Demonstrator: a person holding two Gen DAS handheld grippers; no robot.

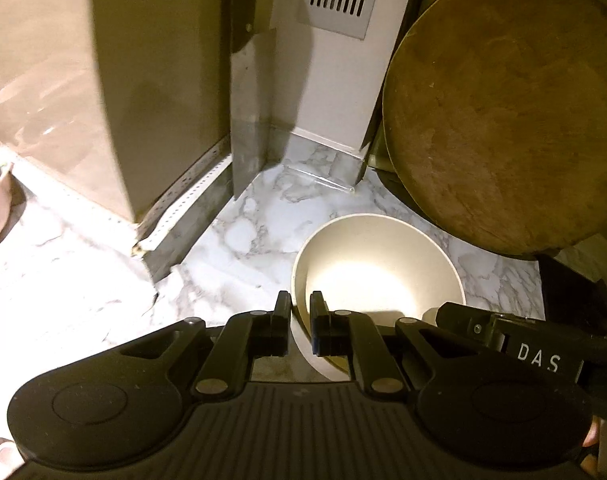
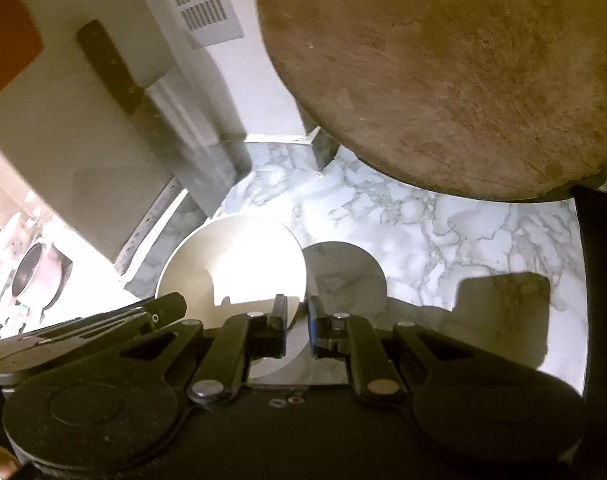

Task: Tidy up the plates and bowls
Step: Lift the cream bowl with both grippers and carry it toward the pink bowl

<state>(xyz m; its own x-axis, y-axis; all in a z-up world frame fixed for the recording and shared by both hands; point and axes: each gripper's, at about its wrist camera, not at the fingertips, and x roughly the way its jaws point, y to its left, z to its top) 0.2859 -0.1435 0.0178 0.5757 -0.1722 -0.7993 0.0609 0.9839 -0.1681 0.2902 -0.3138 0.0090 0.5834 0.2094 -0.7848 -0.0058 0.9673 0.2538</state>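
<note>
**Both claws share one white bowl over the marble table**

The left claw is clenched on the near rim of the white bowl, one finger inside and one outside; the right claw pinches the opposite rim the same way, probably so the bowl stays level between two holds; its shadow on the table suggests it hangs clear; beyond, a round wooden board and a cleaver lean against the walls at the table's back corner.

A round white bowl is empty and bright inside. It sits tilted above the marble counter, near the back corner. Its rim is pinched on two sides, left and right.
</note>
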